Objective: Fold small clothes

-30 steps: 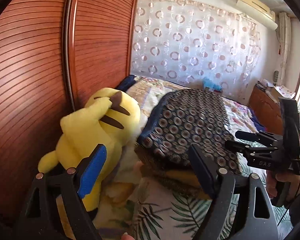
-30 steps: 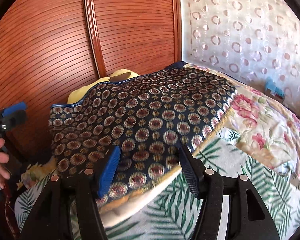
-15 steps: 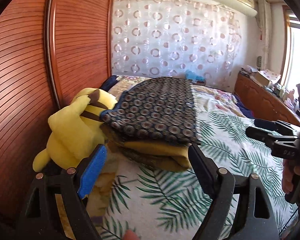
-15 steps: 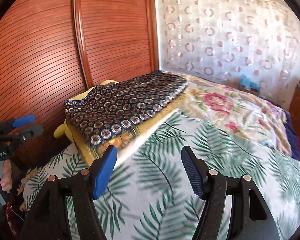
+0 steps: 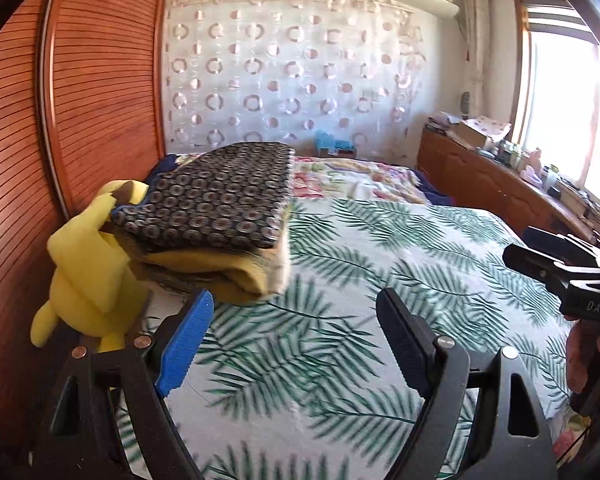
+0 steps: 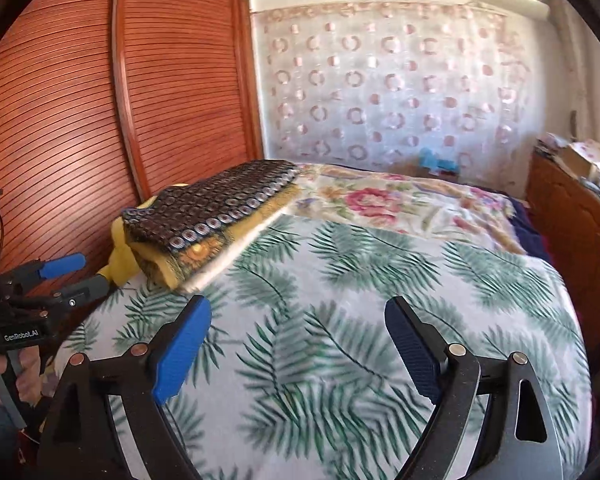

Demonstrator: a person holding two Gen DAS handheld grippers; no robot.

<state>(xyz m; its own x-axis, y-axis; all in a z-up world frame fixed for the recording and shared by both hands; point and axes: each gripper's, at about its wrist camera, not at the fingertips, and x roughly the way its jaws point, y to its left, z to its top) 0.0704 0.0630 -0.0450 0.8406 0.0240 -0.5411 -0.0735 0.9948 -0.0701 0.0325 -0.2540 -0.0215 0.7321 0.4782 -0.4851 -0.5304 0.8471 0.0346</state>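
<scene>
A stack of folded clothes (image 5: 216, 216) lies at the bed's left side, a dark circle-patterned piece on top of yellow ones; it also shows in the right wrist view (image 6: 216, 216). My left gripper (image 5: 296, 344) is open and empty, held above the bedspread in front of the stack. My right gripper (image 6: 300, 344) is open and empty, further back from the stack. The right gripper also shows at the right edge of the left wrist view (image 5: 556, 256), and the left gripper at the left edge of the right wrist view (image 6: 60, 280).
A yellow plush toy (image 5: 88, 272) sits between the stack and the wooden wardrobe doors (image 5: 80, 120). The palm-leaf bedspread (image 5: 380, 280) covers the bed; a floral quilt (image 6: 400, 208) lies behind. A wooden cabinet (image 5: 500, 184) with clutter stands at right.
Both grippers have pulled back from the stack, which now looks smaller and further off. Both stayed open and empty.
</scene>
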